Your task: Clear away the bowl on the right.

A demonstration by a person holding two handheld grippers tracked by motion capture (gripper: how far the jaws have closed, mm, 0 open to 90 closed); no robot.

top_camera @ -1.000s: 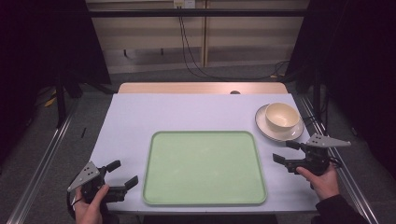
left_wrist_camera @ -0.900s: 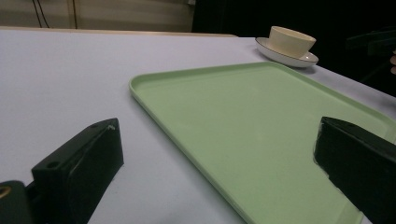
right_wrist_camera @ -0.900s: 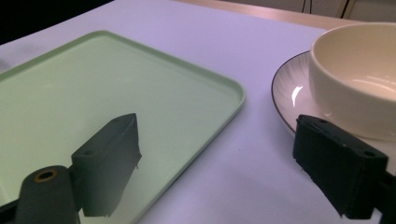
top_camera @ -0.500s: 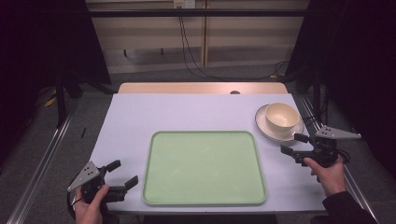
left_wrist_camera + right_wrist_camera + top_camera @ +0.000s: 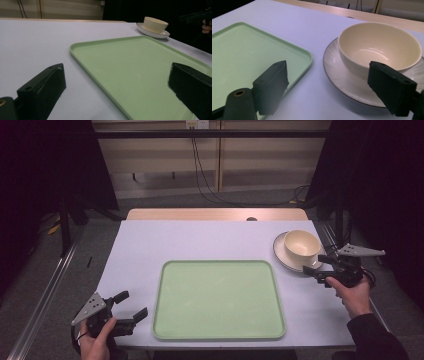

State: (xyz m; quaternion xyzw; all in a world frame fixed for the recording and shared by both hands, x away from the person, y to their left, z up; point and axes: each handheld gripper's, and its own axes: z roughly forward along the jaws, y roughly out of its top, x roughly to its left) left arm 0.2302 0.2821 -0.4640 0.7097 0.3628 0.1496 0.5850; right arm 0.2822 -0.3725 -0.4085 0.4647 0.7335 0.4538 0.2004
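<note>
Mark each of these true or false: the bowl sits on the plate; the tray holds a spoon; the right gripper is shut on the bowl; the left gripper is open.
1. The bowl sits on the plate. True.
2. The tray holds a spoon. False: nothing lies on it.
3. The right gripper is shut on the bowl. False: its jaws stand apart, just short of the plate, holding nothing.
4. The left gripper is open. True: its jaws are spread beside the tray's near left corner.

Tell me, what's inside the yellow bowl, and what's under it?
The cream bowl looks empty; its shiny inside is bare in the right gripper view. Under it is a striped white plate. The bowl covers the middle of the plate, so that part cannot be seen.
</note>
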